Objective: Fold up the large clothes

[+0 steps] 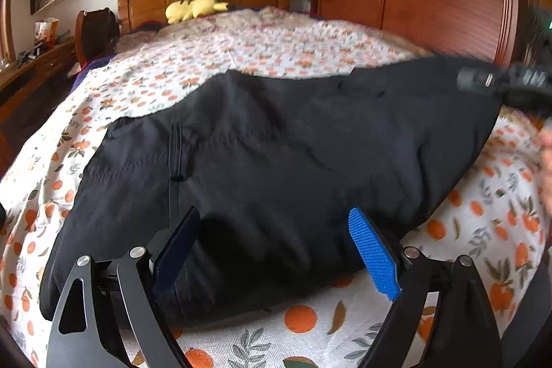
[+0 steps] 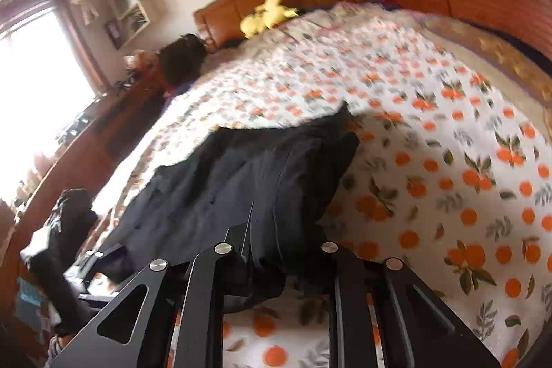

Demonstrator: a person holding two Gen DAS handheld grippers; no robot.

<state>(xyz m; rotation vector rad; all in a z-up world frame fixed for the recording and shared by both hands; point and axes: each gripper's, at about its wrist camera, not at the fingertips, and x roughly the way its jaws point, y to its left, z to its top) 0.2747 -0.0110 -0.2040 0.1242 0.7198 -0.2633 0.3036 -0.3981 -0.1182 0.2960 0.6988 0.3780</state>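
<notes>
Trousers (image 1: 262,161), black, lie across the near edge of the bed (image 1: 241,54), long axis running along that edge, waist end toward the left side. Left gripper (image 1: 276,250) hovers spread over the near hem. Right gripper (image 2: 276,250) appears pinched on a raised fold of the cloth, though blur hides its pads.

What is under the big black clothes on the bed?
The black clothes lie on a bedspread printed with oranges, showing all around them. Whatever lies directly beneath the cloth is covered, so I cannot tell.
</notes>
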